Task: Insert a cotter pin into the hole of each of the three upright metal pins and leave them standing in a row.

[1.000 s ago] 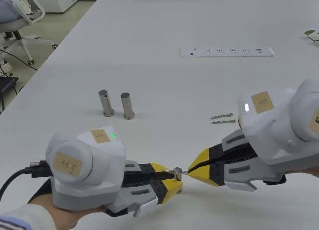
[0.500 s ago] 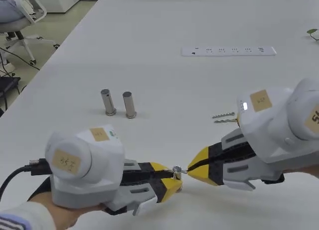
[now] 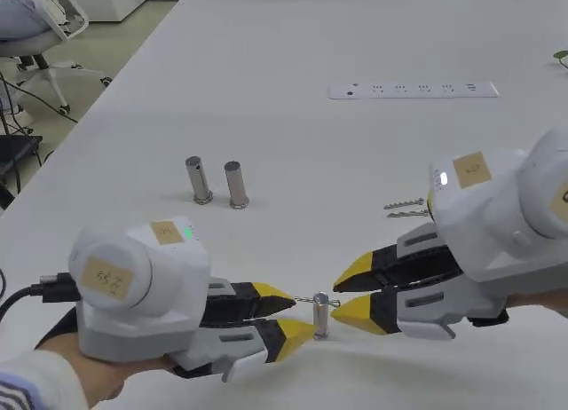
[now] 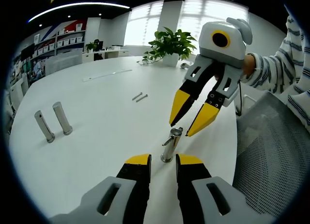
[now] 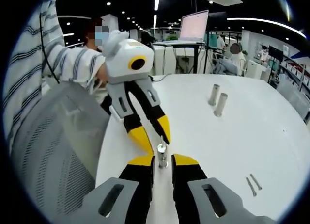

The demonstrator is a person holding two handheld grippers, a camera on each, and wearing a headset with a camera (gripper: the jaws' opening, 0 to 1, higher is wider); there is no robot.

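The near pin is hemmed in from both sides: the left gripper and the right gripper, jaws apart, point at it with tips close, leaving only narrow gaps. Beyond them the table lies open. One far pin and its neighbour stand close together on the left. Loose cotter pins lie beside the right gripper's body, and a power strip lies well behind.
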